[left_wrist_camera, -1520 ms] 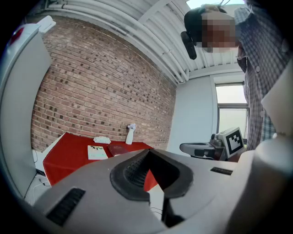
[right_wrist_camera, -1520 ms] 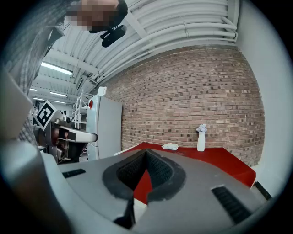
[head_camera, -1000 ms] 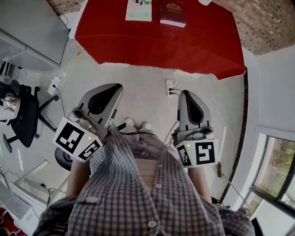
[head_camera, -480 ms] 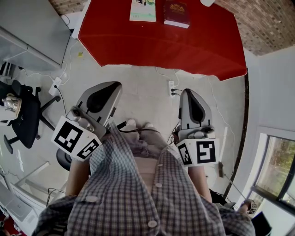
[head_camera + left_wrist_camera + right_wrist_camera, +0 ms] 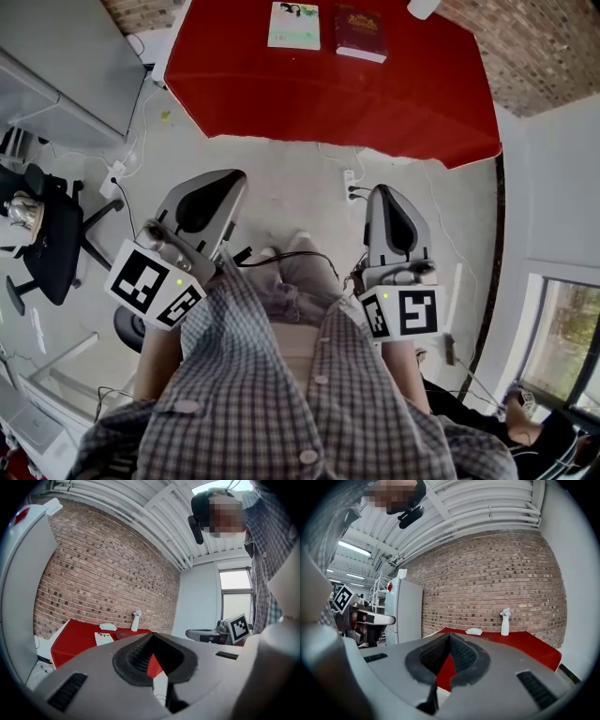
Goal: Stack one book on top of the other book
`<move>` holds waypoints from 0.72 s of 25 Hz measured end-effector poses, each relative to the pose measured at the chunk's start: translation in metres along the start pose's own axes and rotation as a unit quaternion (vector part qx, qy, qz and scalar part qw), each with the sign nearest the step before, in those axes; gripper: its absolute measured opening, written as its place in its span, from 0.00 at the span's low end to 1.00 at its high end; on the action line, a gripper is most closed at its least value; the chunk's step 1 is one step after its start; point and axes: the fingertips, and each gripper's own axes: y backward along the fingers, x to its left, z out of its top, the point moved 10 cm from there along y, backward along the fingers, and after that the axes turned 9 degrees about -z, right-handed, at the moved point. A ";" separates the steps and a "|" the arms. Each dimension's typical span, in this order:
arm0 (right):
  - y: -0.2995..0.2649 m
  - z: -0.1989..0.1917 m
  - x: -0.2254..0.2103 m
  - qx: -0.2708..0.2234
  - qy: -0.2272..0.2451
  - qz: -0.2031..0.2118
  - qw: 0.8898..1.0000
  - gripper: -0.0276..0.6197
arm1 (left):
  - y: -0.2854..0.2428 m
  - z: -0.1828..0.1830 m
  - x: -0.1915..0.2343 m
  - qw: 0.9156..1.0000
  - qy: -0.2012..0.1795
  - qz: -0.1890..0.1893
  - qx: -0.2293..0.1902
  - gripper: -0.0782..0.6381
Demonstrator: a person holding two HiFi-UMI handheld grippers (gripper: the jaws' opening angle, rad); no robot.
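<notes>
Both the left gripper [image 5: 225, 183] and right gripper [image 5: 384, 195] are shut, nothing held. Toward the table's [image 5: 328, 103] far edge the pale book [image 5: 293, 25] and red book [image 5: 361, 33] are laid side by side. A gripper should be brought near and opened wide.

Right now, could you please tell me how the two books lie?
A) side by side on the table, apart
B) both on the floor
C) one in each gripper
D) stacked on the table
A: the light book and the dark red book lie flat beside each other on the table, with a gap between them.
</notes>
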 end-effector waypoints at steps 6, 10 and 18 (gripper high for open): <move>-0.013 0.002 -0.006 0.001 0.001 0.002 1.000 0.05 | -0.008 0.003 0.004 1.000 0.001 0.000 0.002 0.12; -0.031 0.001 -0.012 0.003 0.003 0.013 1.000 0.05 | -0.019 0.005 0.013 1.000 0.003 0.009 0.000 0.12; -0.083 0.001 -0.030 0.007 -0.001 0.031 1.000 0.05 | -0.053 0.011 0.045 1.000 0.008 0.022 0.002 0.12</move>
